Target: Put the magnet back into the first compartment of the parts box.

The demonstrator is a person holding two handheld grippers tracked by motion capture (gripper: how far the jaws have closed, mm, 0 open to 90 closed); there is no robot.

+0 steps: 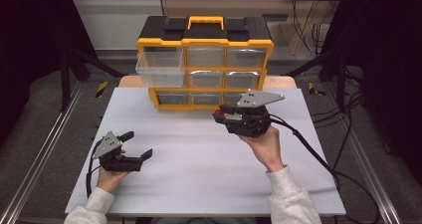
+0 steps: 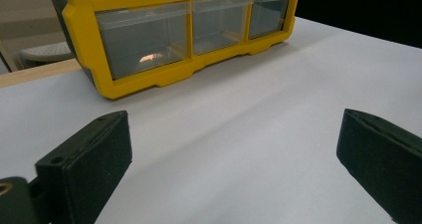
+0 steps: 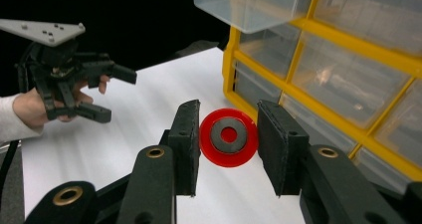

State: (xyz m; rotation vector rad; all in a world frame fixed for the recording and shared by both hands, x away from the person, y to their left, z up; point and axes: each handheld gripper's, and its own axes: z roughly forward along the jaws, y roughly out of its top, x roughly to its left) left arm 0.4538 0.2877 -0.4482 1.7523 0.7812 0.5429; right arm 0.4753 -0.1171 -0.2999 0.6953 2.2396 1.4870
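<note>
Between the pads of the right claw [image 3: 228, 144] sits a red disc [image 3: 228, 137] with a grey ring and a red centre, clamped at its 9 and 3 o'clock edges and standing on edge, its flat face toward the camera. In the high view the right claw [image 1: 219, 113] shows a spot of red at its tip, the disc [image 1: 218, 115], held above the tabletop [image 1: 199, 154] just in front of the cabinet [image 1: 204, 59]. A hand [image 1: 263, 143] grips the claw from below, a white sleeve behind it and a black cable trailing off toward 4 o'clock.

From the disc in the right claw view, the yellow-framed cabinet [image 3: 328, 64] of clear drawers rises at 1 to 3 o'clock, close by. One clear drawer [image 3: 254, 5] juts out at 12 o'clock above the disc. In the high view that drawer [image 1: 160, 67] is the top-left one, pulled out from the cabinet, which has a black top and a yellow handle.

Toward 8 o'clock on the white tabletop in the high view, the left claw [image 1: 138, 145] is well apart from the right one. Its jaws stand wide with nothing between them; the left claw view shows its claw [image 2: 234, 154] low over bare tabletop [image 2: 239, 134], with the cabinet's bottom row [image 2: 184, 35] at 11 o'clock.
</note>
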